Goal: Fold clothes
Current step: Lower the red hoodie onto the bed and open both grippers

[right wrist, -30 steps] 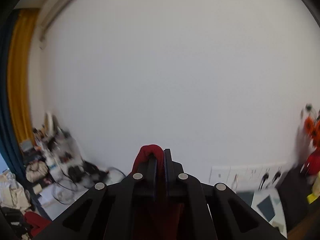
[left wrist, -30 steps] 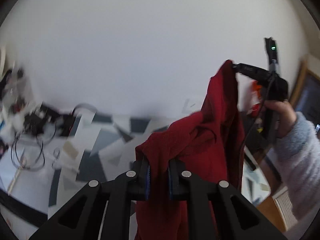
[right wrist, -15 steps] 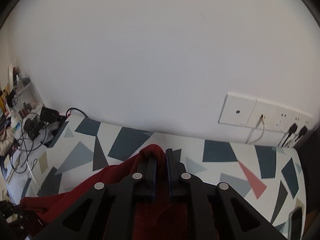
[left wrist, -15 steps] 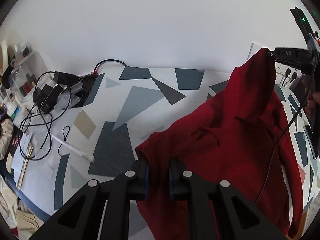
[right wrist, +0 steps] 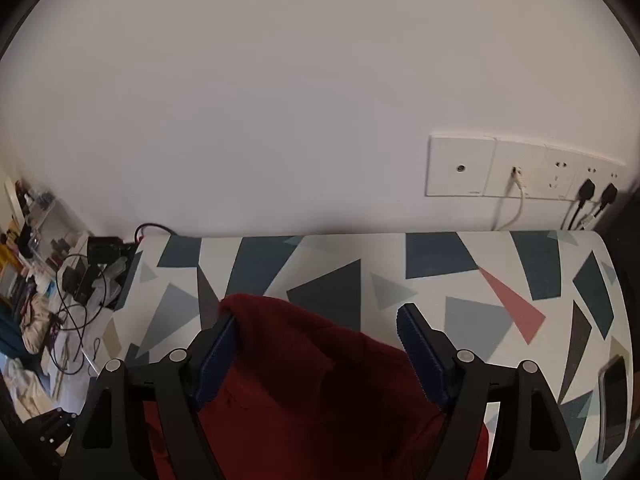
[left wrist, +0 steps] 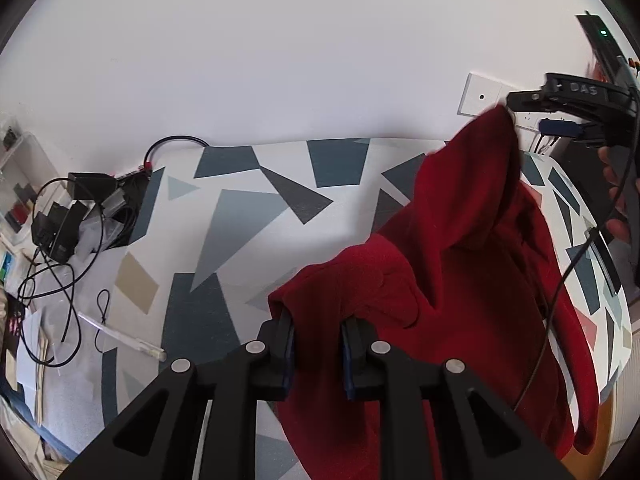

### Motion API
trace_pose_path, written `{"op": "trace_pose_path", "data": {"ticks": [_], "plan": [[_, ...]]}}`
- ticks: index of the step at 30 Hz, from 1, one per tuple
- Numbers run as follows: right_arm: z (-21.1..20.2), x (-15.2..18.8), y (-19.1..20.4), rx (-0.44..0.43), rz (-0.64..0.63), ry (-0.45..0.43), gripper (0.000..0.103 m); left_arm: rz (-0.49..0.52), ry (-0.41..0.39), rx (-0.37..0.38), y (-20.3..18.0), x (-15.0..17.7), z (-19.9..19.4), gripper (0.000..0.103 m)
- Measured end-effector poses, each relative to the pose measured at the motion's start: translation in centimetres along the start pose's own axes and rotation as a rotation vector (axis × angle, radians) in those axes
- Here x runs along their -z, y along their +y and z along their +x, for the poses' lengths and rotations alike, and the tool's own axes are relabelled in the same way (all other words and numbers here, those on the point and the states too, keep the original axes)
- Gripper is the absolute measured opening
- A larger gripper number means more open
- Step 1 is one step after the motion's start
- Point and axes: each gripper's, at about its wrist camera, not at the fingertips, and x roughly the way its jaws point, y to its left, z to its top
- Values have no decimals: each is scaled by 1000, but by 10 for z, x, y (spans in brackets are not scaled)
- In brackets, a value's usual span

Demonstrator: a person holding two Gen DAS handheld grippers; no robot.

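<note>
Garment: red sweatshirt [left wrist: 460,280] draped above patterned counter [left wrist: 240,216].
Left hand-held gripper [left wrist: 318,344]: clamped on cloth.
Right hand-held gripper [right wrist: 316,344]: jaws wide apart, cloth between.
Label: "DAS".

A: Red garment [left wrist: 460,280], bottom hem cut off by frame edge in left wrist view, can't tell the type.
B: Right wrist view too, garment [right wrist: 320,392] runs off the bottom, dark, no detail. Left tool [left wrist: 316,344]?
A: Pads buried in cloth, tips hidden.
B: Right tool [right wrist: 320,344], left pad half covered by fabric; touching or not, can't tell.
A: Clutter [left wrist: 68,208] past the table's left end too small to ID. Phone [right wrist: 612,408] clipped at edge.
</note>
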Motion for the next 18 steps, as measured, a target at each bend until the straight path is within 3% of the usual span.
{"op": "trace_pose_path", "data": {"ticks": [3, 9, 18], "plan": [[-9, -2, -12, 15, 18, 4, 78, 12, 3, 1, -4, -2, 6, 20], [-25, 5, -30, -47, 34, 20, 78, 25, 1, 16, -11, -8, 17, 21], [-42, 80, -41, -152, 24, 64, 78, 55, 11, 19, -15, -10, 32, 21]]}}
